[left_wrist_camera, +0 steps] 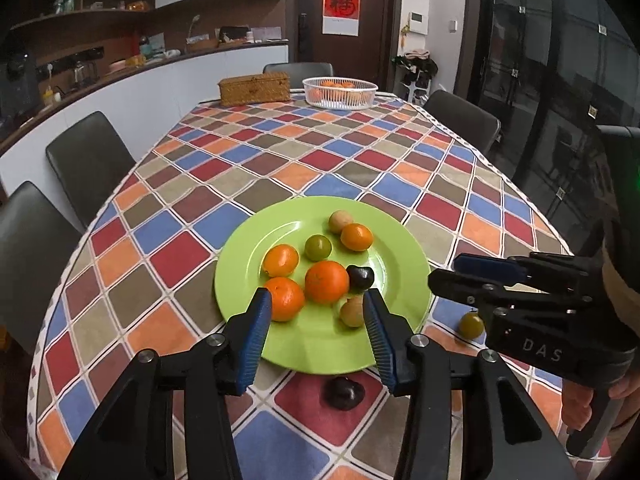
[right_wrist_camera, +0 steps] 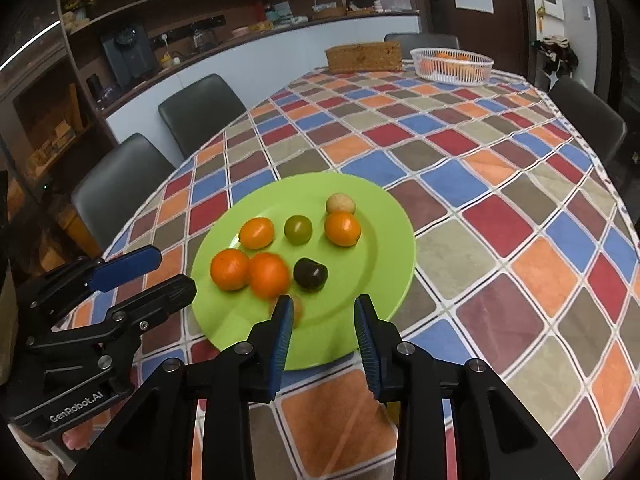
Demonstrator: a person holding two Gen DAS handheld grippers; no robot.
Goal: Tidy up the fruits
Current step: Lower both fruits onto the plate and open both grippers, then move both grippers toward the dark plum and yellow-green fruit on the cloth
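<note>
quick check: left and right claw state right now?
Left claw: open, holding nothing, over the near side of the green plate.
Right claw: open, holding nothing, over the same plate.

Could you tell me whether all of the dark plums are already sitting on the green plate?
No: one dark plum is on the green plate, but another dark plum lies on the tablecloth beside it.

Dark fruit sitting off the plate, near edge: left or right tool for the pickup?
Left. The dark fruit lies on the tablecloth just off the green plate, framed between the left tool's open fingers. The right tool, also open, points at the plate, and its camera doesn't show that fruit.
</note>
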